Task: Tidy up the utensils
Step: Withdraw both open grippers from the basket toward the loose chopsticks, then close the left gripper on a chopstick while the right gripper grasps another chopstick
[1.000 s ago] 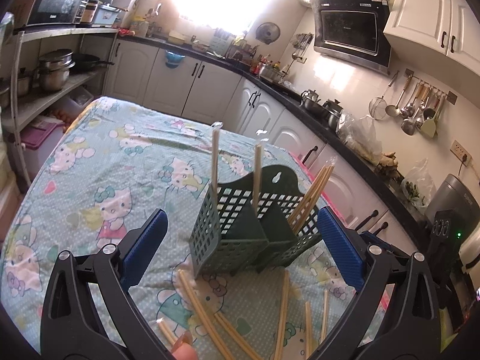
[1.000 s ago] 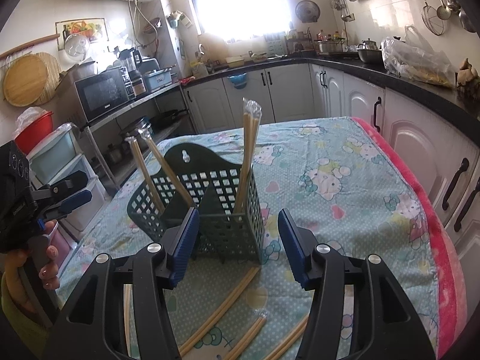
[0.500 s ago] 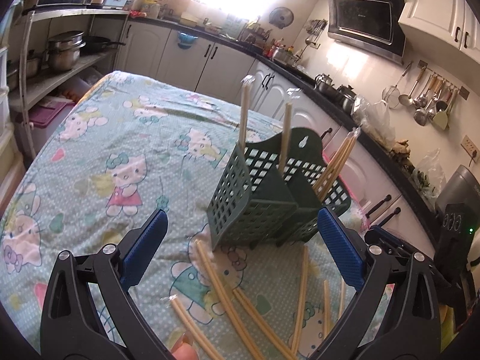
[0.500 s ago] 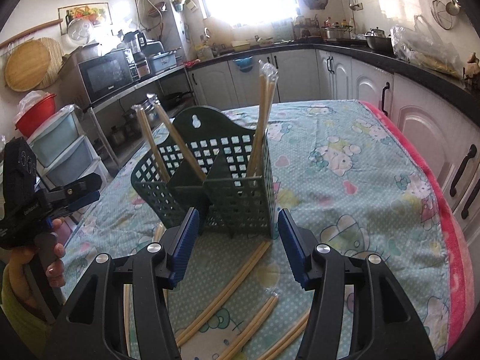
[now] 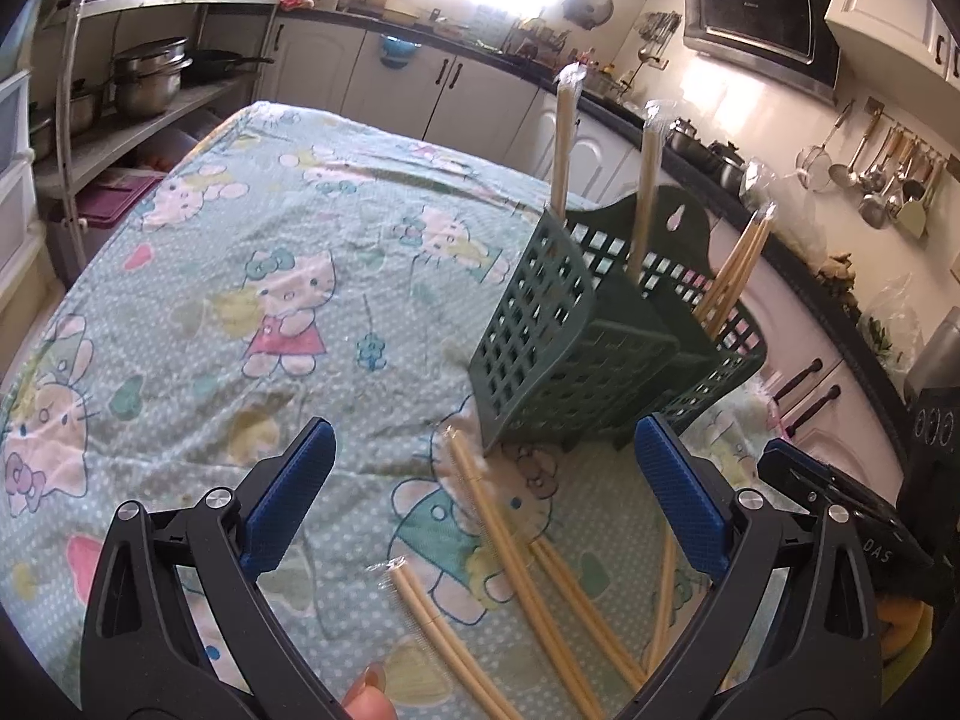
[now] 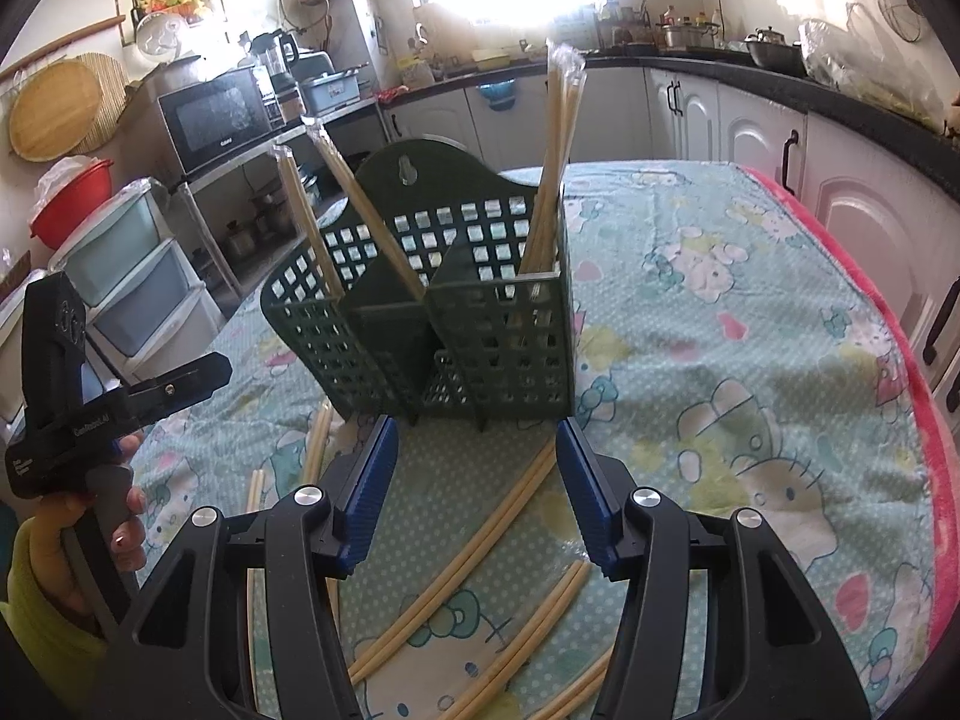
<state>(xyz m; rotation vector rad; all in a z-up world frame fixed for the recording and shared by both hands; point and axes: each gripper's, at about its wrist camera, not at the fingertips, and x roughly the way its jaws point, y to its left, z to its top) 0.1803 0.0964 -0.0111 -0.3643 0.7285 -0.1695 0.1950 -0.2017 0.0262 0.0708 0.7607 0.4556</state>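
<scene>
Loose chopstick pairs [image 6: 480, 546] cut off at bottom edge, partly hidden behind right tool [image 6: 477, 492]

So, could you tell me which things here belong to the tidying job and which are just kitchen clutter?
Part of the job:
- green basket
- wrapped chopsticks standing in it
- wrapped chopsticks lying on the tablecloth

Just lying about:
- microwave
- red basin
- pots on the shelf
- hanging ladles

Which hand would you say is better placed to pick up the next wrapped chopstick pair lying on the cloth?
Probably right. The right gripper hangs open directly over a wrapped chopstick pair in front of the green holder. The left gripper is open too, but sits farther back.
</scene>
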